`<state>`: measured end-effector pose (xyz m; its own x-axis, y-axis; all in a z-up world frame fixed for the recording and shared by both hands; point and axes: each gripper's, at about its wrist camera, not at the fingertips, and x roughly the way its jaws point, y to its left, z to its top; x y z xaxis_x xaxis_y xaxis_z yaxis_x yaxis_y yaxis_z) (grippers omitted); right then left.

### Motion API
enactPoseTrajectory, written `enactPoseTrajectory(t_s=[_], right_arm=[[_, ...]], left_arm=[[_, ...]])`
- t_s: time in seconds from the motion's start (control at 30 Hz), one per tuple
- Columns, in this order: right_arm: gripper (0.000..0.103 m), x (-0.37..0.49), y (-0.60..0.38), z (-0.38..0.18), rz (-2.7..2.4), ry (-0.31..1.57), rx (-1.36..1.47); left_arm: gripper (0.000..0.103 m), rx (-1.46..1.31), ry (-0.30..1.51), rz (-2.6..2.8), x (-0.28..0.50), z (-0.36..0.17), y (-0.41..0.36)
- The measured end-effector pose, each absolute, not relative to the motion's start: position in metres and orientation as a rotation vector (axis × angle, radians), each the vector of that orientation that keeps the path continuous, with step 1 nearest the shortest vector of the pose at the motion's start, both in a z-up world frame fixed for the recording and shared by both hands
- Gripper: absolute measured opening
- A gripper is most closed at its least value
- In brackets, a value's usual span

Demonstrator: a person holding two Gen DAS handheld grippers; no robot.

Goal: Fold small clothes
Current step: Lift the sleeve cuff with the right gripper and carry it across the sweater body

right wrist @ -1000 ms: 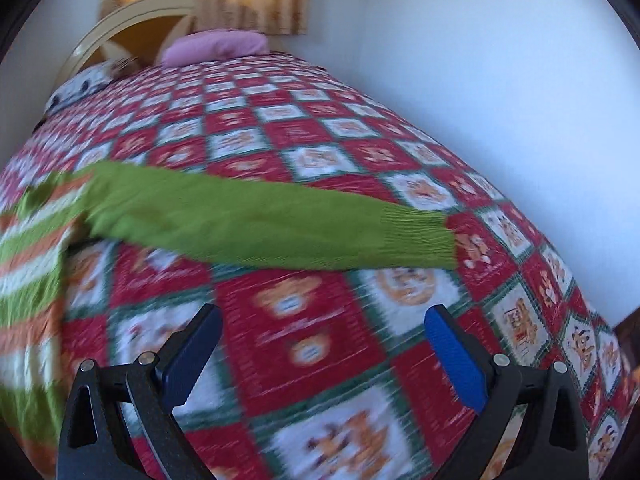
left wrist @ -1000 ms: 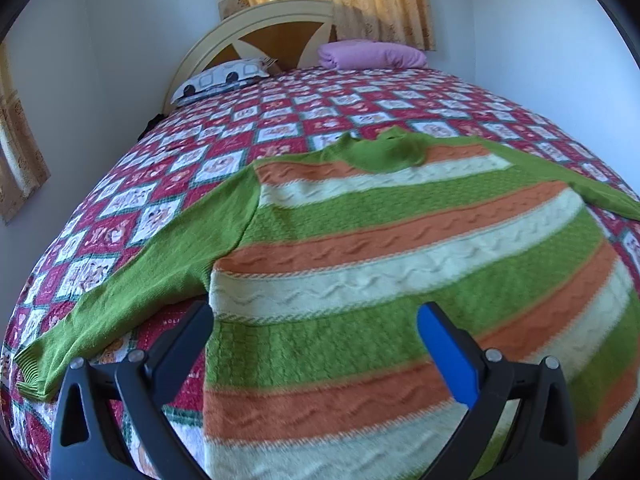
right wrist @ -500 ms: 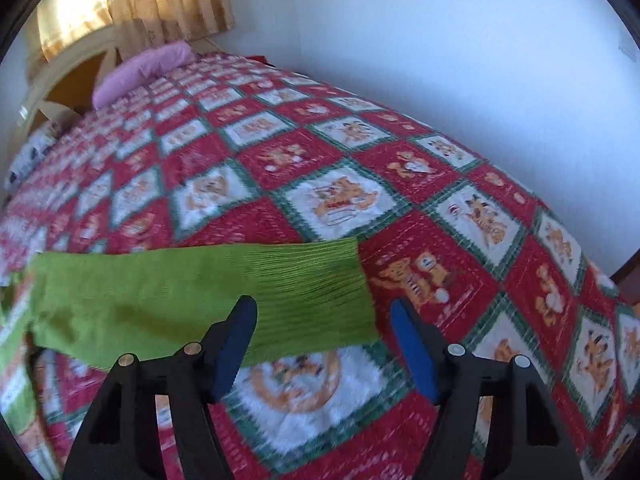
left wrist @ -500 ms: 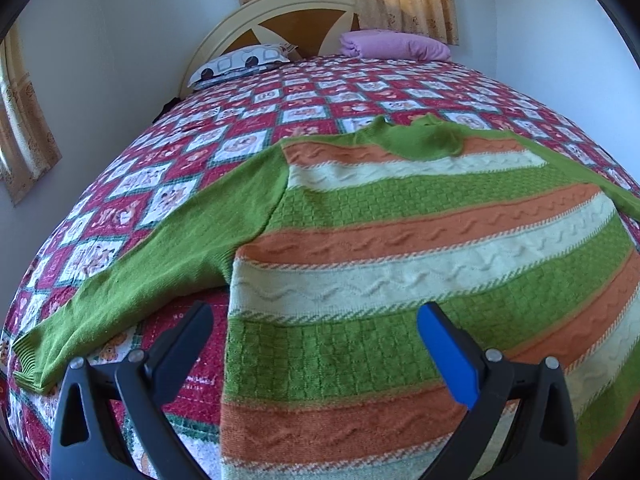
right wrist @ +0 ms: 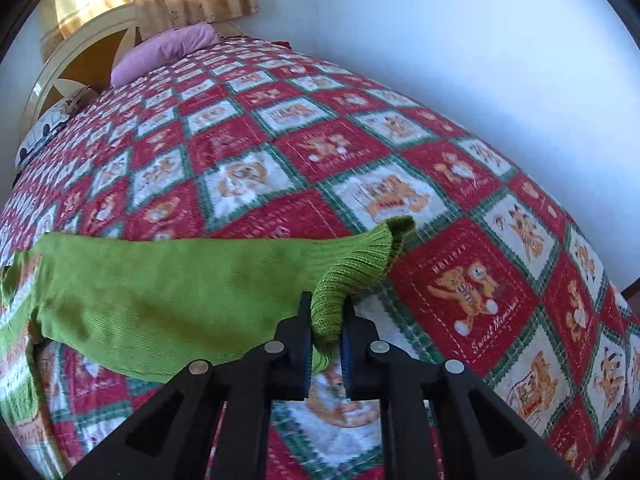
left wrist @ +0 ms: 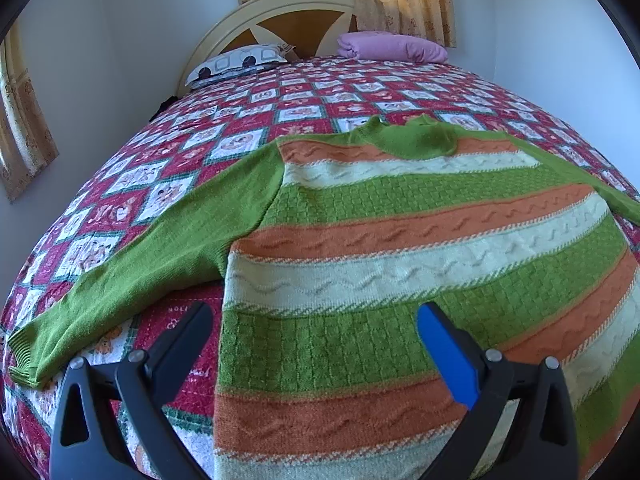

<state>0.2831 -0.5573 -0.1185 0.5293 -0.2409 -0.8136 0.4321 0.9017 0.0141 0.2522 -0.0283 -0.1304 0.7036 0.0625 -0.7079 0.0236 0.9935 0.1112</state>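
Observation:
A knit sweater (left wrist: 400,240) with green, orange and cream stripes lies flat on the bed, collar away from me. Its left green sleeve (left wrist: 132,268) stretches out toward the bed's left edge. My left gripper (left wrist: 316,332) is open and empty, hovering over the sweater's lower left side. In the right wrist view, my right gripper (right wrist: 326,332) is shut on the ribbed cuff (right wrist: 352,264) of the right green sleeve (right wrist: 168,296), and the cuff is lifted a little off the quilt.
The bed is covered by a red, white and green bear-print quilt (right wrist: 460,240). A patterned pillow (left wrist: 236,64) and a folded pink blanket (left wrist: 392,46) lie by the headboard (left wrist: 280,12). A white wall (right wrist: 500,60) runs along the bed's right side.
My right gripper moved onto the right sleeve's cuff, closed on it and lifted it. My left gripper stayed open and shifted slightly over the sweater.

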Motion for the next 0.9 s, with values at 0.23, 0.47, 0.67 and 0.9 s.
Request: enactPoseTrajectory(t_s=[0.23,0.47,0.67,0.9], right_arm=[[0.010,0.298,-0.527,-0.077,-0.371,0.880,0.168],[0.010,0.310,-0.477,-0.026,-0.294,0.814,0.081],[0.010,0.312,-0.418,0.019,-0.199,0.741,0.001],[0.010,0.314,-0.335,0.065,-0.065,0.666,-0.079]], left_arm=[[0.103,0.102,0.785,0.006,0.250,-0.130,-0.027],[0.103,0.086,0.785,-0.009,0.248,-0.130,-0.026],[0.103,0.078,0.780,-0.020,0.247,-0.130,-0.024],[0.103,0.058,0.775,-0.028,0.245,-0.128,-0.018]])
